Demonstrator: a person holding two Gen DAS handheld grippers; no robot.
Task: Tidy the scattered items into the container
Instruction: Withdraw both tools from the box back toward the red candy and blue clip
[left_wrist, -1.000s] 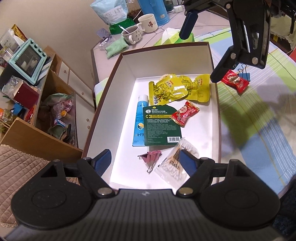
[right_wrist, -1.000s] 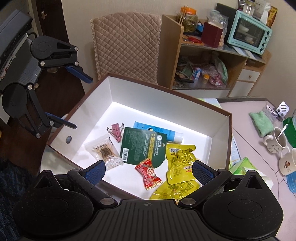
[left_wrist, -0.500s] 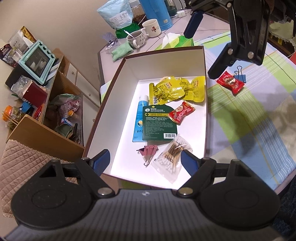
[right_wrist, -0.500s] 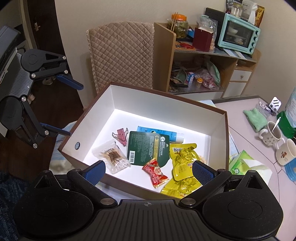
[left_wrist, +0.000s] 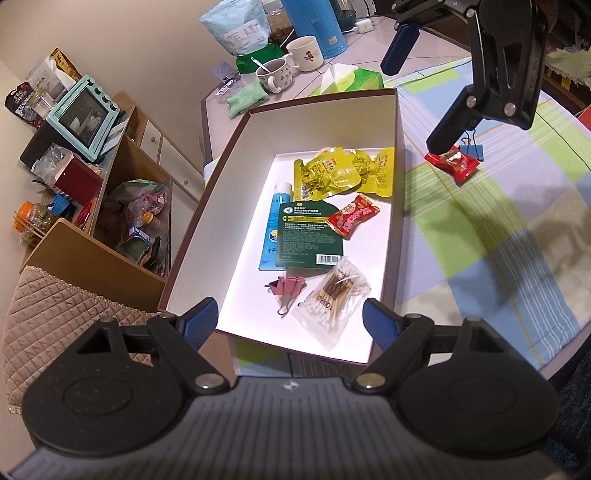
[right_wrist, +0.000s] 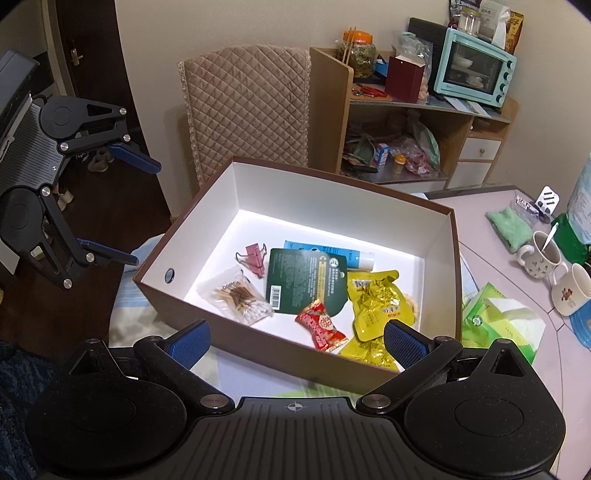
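Beige wall (right_wrist: 258, 22), quilted chair (right_wrist: 243, 96), wood shelf (right_wrist: 406, 110) w/ mint oven (right_wrist: 476, 66)

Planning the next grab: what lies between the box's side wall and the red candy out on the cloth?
Only bare checked cloth between box and red candy, per the left wrist view. A blue clip sits just beyond the candy.

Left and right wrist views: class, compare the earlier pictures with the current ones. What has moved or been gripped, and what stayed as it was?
Both cameras have drawn back from the box, so it looks smaller and more of the room shows. The left gripper and right gripper stay open and empty. Nothing was taken hold of or let go. The items in the box have not shifted, and the red candy and blue binder clip still lie on the striped cloth.
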